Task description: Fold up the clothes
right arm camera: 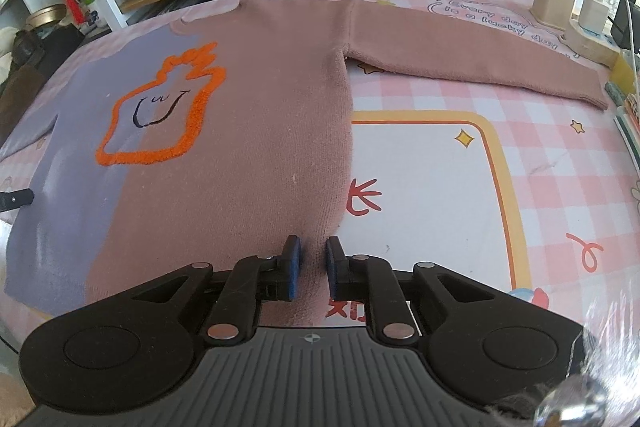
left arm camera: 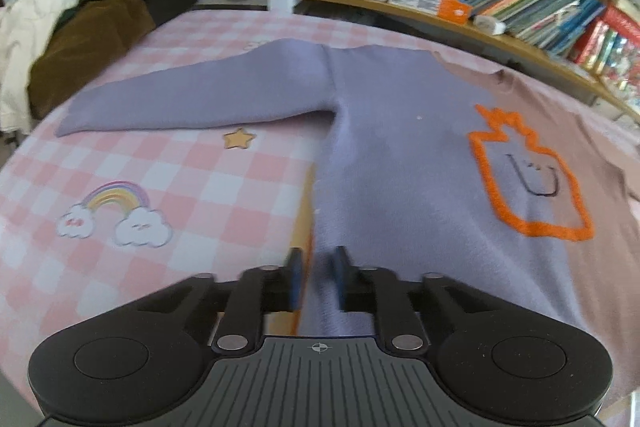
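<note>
I have both the left gripper (left arm camera: 317, 277) and right gripper (right arm camera: 313, 265) pinched on the sweater (right arm camera: 248, 131) hem at the worktop's near edge, so next I lift evenly and fold toward the collar.

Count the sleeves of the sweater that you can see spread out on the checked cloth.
2. The purple sleeve stretches out to the left of the sweater in the left wrist view; the pink sleeve stretches out to the right in the right wrist view. Neither is folded in yet.
</note>
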### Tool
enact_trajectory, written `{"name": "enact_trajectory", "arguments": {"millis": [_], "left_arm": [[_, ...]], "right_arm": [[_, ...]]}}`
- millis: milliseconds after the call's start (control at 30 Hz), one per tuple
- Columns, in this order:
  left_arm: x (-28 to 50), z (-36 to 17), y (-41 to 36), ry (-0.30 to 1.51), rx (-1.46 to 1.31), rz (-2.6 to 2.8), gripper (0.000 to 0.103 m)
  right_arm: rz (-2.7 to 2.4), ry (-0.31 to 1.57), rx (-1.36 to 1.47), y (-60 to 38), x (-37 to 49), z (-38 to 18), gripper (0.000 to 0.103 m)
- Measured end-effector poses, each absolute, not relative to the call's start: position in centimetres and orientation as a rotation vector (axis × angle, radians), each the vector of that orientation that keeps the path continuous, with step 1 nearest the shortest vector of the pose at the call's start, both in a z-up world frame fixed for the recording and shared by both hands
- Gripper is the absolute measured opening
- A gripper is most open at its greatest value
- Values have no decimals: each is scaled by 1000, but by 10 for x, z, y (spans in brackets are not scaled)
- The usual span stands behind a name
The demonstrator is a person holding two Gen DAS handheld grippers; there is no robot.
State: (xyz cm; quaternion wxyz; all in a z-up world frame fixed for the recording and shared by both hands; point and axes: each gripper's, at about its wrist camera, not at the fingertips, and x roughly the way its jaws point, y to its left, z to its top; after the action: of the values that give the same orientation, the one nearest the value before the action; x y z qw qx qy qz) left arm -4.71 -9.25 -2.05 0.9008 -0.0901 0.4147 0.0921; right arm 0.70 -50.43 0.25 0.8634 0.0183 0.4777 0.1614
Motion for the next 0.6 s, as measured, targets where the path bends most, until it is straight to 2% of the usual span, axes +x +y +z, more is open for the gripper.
{"name": "enact_trajectory", "arguments": {"millis": [600], "left_arm": [[-26, -21, -95, 849, -122, 184, 6]], "right_arm": [[313, 977, 88, -501, 11, 0, 10]]}}
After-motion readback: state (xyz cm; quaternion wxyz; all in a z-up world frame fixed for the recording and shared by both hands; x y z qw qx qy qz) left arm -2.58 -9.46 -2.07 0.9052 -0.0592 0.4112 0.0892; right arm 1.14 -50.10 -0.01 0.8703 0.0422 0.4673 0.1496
